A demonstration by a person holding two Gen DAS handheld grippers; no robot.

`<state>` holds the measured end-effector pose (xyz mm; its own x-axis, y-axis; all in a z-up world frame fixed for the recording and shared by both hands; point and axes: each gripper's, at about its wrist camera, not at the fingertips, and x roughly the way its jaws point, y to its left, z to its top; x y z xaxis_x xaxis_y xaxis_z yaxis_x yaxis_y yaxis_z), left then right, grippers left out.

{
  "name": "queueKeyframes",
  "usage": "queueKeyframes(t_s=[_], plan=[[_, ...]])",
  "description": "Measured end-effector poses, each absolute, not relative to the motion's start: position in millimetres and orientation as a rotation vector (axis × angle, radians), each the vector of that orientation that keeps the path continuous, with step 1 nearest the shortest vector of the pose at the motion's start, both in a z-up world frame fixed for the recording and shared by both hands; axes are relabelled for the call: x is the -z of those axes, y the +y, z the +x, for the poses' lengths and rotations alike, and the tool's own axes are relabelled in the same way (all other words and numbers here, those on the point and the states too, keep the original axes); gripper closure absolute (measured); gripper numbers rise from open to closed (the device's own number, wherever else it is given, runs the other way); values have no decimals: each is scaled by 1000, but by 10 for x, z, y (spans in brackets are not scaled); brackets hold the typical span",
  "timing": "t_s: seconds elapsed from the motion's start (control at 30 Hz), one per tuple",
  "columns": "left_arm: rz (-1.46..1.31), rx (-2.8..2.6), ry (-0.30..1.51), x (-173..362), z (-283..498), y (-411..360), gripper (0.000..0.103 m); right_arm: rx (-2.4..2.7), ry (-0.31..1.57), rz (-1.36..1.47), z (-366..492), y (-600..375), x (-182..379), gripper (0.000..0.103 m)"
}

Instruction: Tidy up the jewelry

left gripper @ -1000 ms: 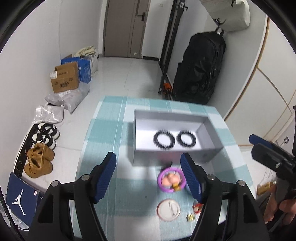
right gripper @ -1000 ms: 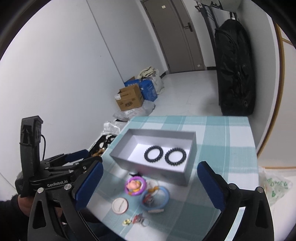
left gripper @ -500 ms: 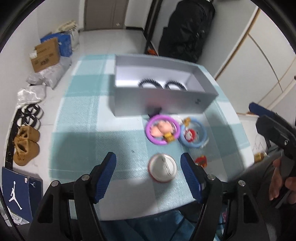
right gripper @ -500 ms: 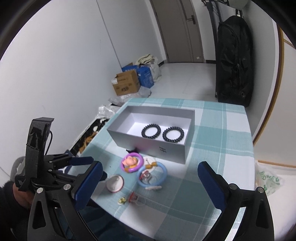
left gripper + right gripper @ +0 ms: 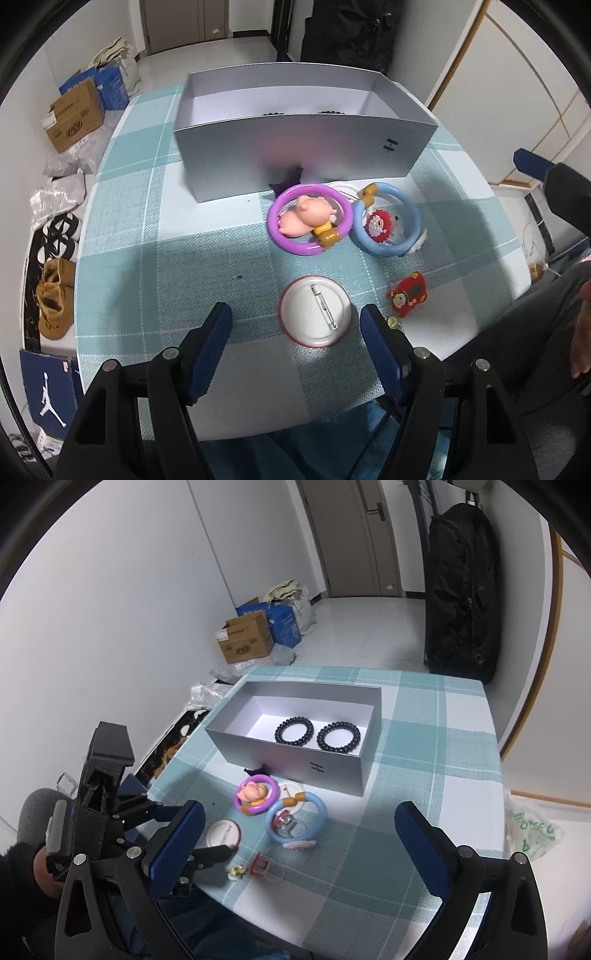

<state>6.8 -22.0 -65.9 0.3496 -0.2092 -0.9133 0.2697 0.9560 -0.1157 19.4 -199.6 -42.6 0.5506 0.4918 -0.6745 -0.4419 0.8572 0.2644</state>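
In the left wrist view the left gripper (image 5: 295, 332) hangs open and empty over the round pin badge (image 5: 315, 311), so it should straddle the rim squarely, while the right wrist view shows the right gripper (image 5: 299, 843) wide, empty, near the grey box (image 5: 295, 753).

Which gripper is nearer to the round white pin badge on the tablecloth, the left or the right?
Left. The left gripper, open, hovers right at the white pin badge. The right gripper, also open, hangs off to the badge's right, farther away.
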Motion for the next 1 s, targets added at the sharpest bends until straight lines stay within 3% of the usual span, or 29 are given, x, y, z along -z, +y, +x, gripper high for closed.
queueKeyframes(t_s=[0.17,0.27,0.33,0.73,1.0], plan=[[165,299,1160,690,40,-335,37,-547,822,63,197,-1999,419,0],[173,316,1156,668,19,-355,49,-535,828,74,206,-2030,422,0],[173,322,1152,651,14,-358,66,-530,834,81,208,-2042,425,0],[38,335,1163,594,237,-129,65,-541,898,86,236,-2015,545,0],[-91,299,1075,354,281,67,65,-562,1003,61,232,-1906,756,0]])
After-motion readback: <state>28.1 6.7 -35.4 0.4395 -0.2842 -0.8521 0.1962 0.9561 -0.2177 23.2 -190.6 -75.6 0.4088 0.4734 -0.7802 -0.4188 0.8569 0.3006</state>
